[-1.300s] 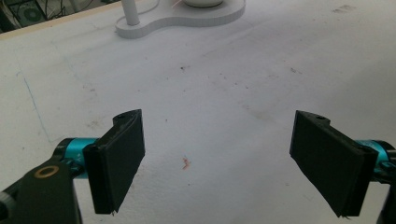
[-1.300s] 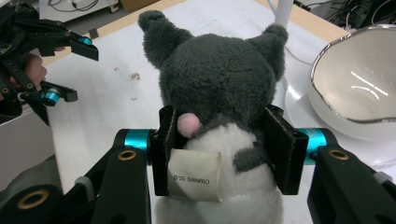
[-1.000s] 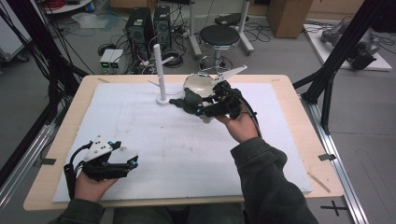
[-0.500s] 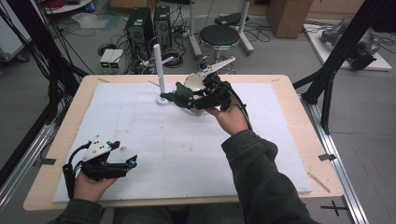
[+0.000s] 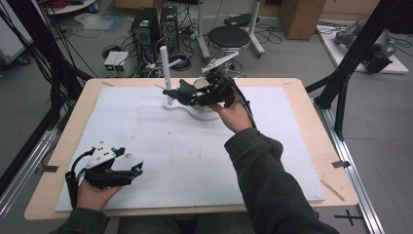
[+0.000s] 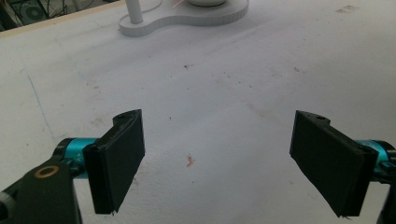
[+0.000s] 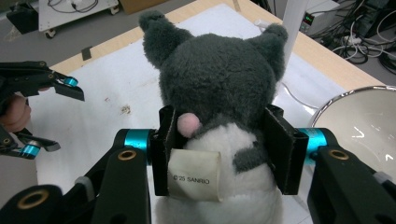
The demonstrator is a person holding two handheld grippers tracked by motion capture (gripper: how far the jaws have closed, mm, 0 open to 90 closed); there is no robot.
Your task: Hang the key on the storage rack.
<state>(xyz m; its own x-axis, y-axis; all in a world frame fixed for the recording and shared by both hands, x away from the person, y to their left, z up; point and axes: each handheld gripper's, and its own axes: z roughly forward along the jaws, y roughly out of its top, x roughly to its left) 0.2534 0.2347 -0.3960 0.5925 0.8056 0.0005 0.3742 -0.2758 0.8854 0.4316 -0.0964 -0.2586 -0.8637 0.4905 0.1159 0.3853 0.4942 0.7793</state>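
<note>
A grey and white plush toy (image 7: 219,84) with a pink tail and a paper tag sits between the jaws of my right gripper (image 7: 224,144), which is shut on its body. From above, the plush toy (image 5: 178,92) hangs over the far middle of the table, held by the right gripper (image 5: 197,97) just right of a white post (image 5: 165,68). My left gripper (image 5: 134,163) rests at the front left of the table. The left gripper (image 6: 217,154) stands open over the bare white mat, nothing between its pads.
The post stands on a white base (image 6: 187,16) that also carries a shiny metal bowl (image 7: 369,126), close beside the plush. The white mat (image 5: 146,136) covers a wooden table (image 5: 63,126). The left gripper (image 7: 65,119) also shows farther off. Computers, a stool and cables lie beyond.
The right gripper has carried the plush leftward across the far side of the table, from over the bowl toward the post. The left gripper has stayed where it was.
</note>
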